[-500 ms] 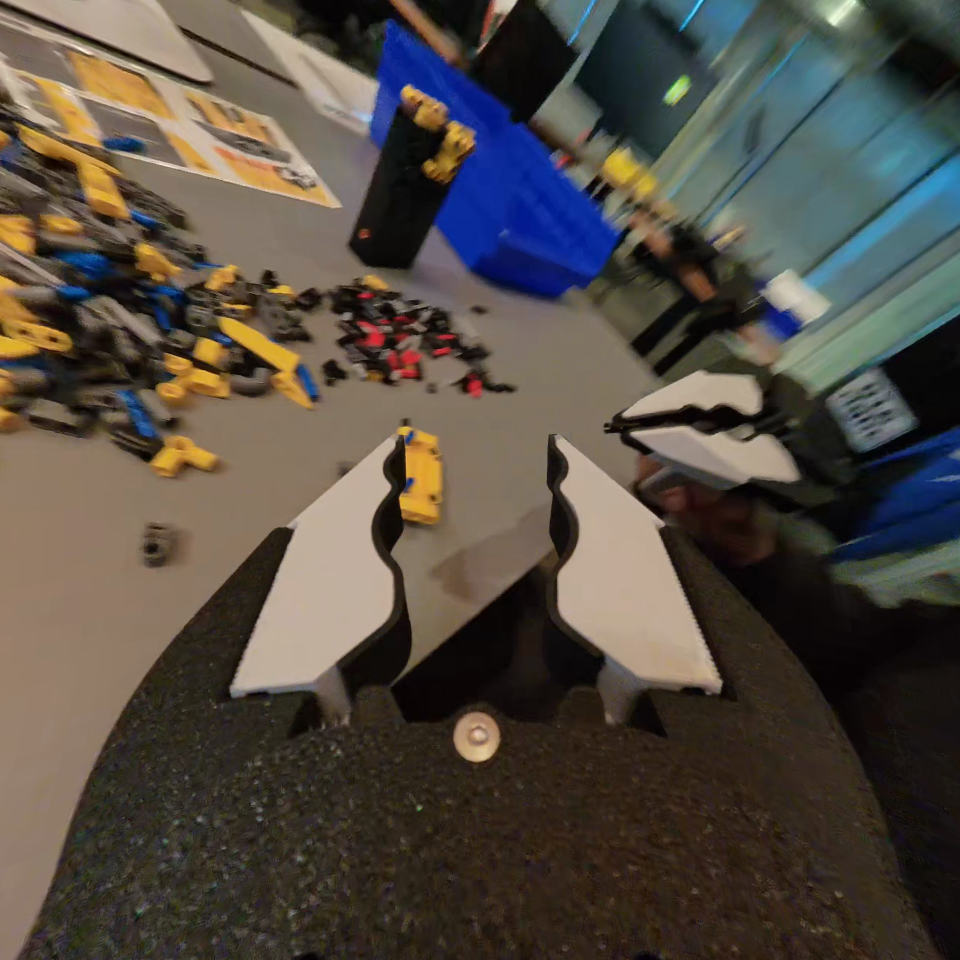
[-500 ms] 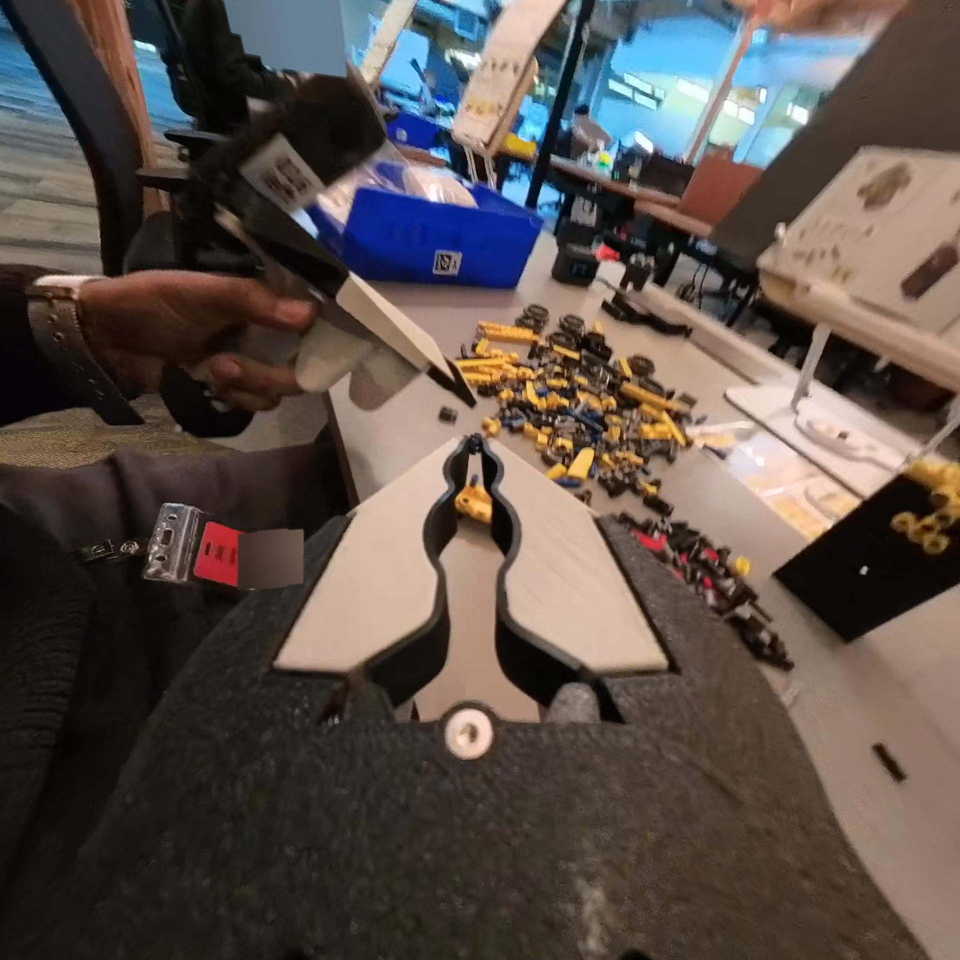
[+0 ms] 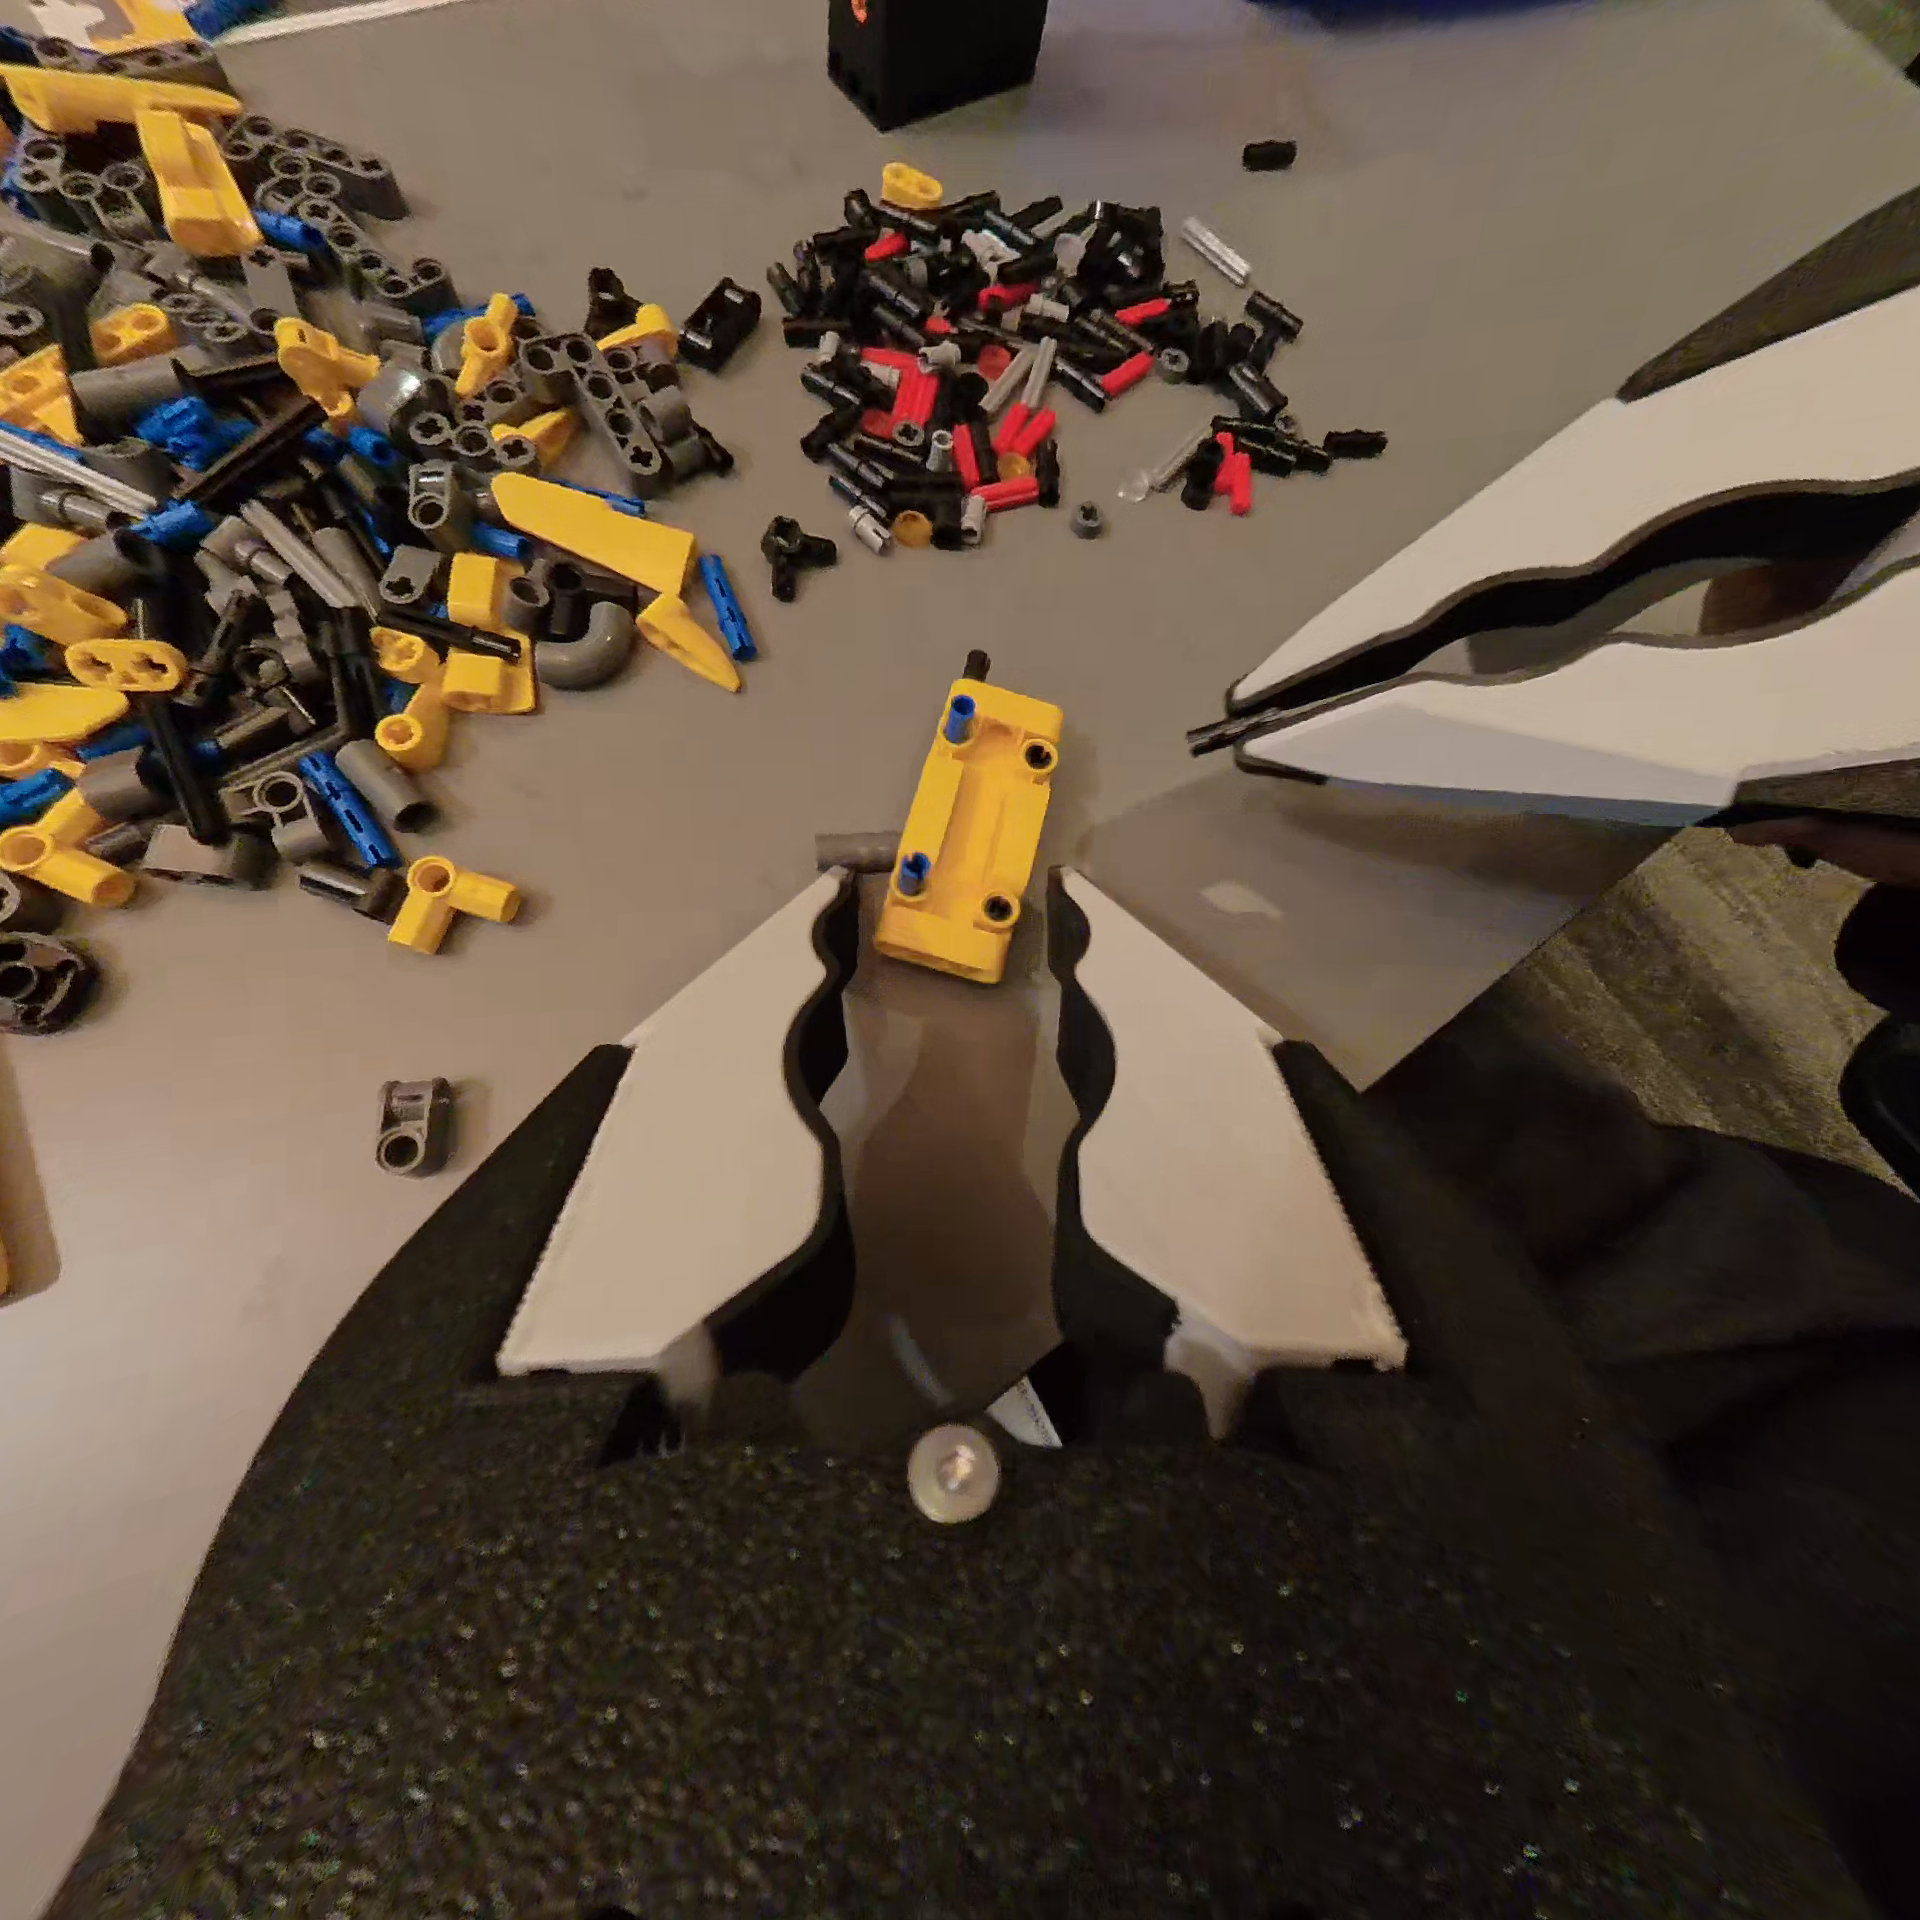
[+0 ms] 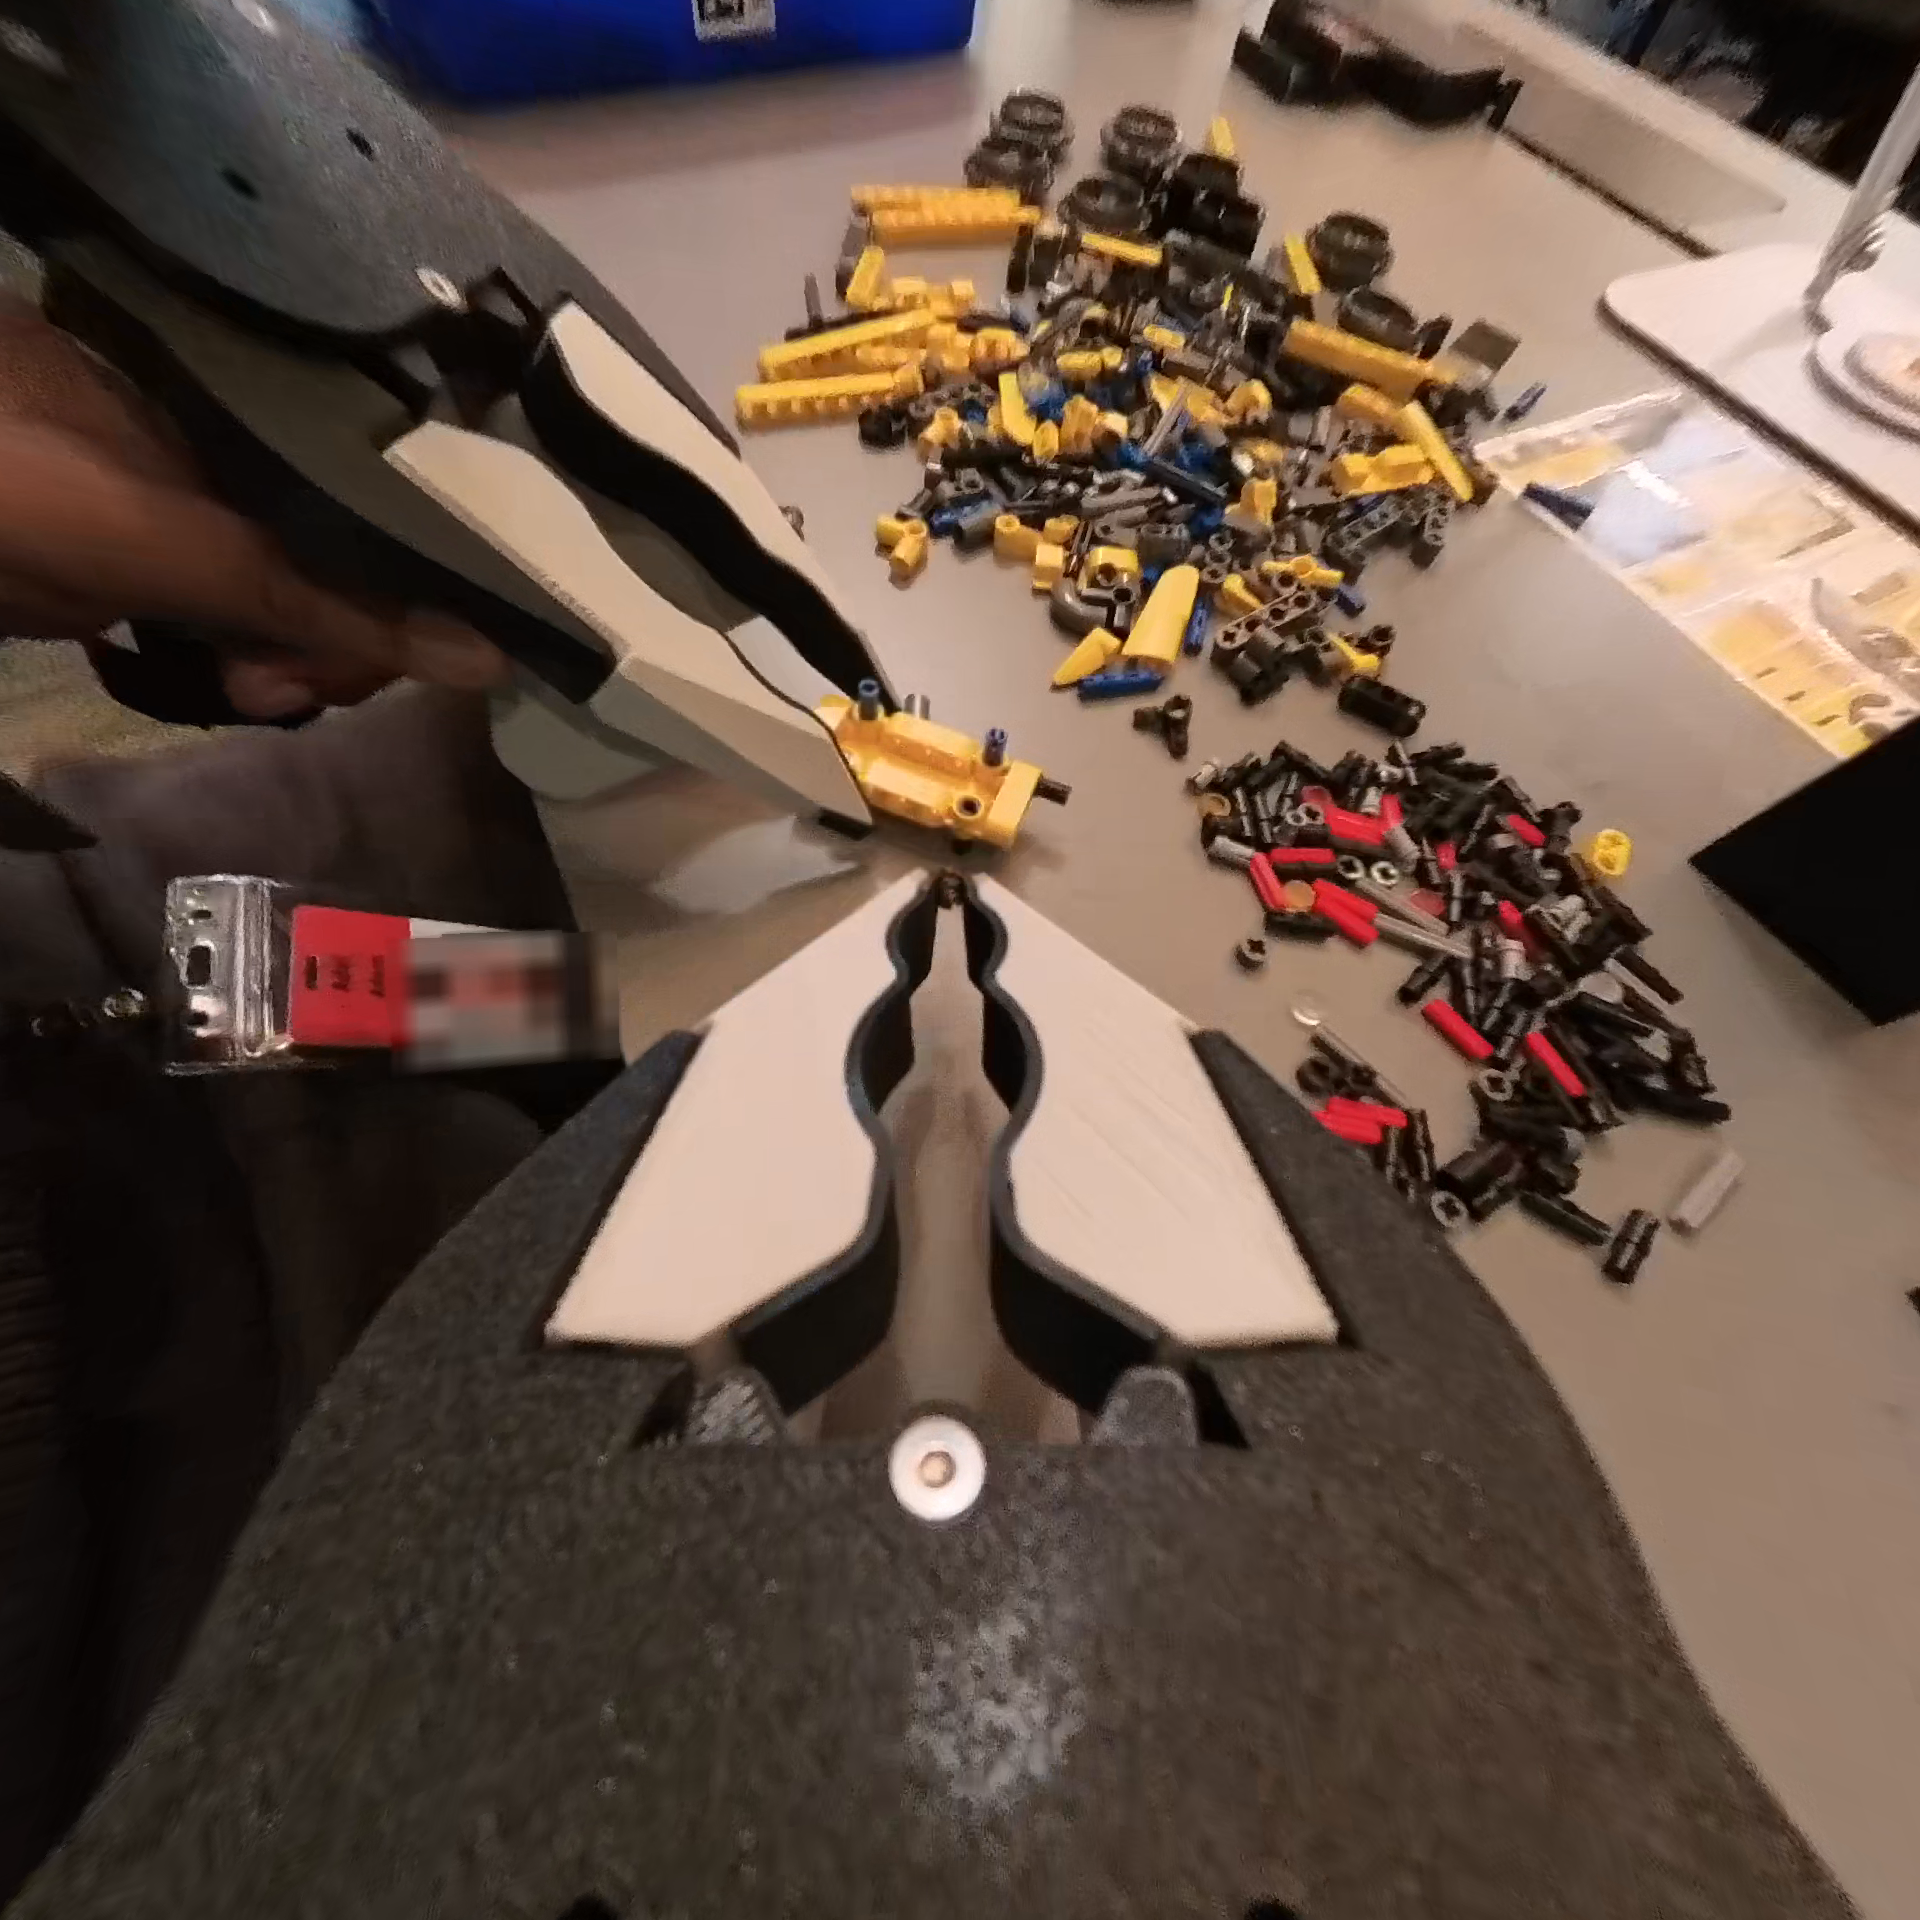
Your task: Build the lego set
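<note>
The left gripper (image 3: 951, 878) stands with its jaws parted, and a yellow brick assembly (image 3: 971, 831) lies on the grey table (image 3: 623, 997) with its near end between the two fingertips. In the left wrist view a gap shows on each side of the part; in the right wrist view the tips sit hard against it, so I cannot tell for sure whether they touch it, though they do not clamp it. The assembly carries two blue pins (image 3: 958, 713) on top and a black pin (image 3: 977, 663) at its far end (the end away from the fingers).

The right gripper (image 4: 948, 883) is clenched on a small black pin (image 3: 1218, 734), which sticks out past its tips and points at the yellow assembly from just beside it, not touching.

Beyond the left fingertips and to their right lies a heap of black and red pins (image 3: 1039, 364); to their left spreads a larger pile of yellow, grey and blue parts (image 3: 291, 499). A lone grey connector (image 3: 416, 1125) sits left of the left finger, apart from the pile. A black box (image 3: 935, 52) stands farther off.
</note>
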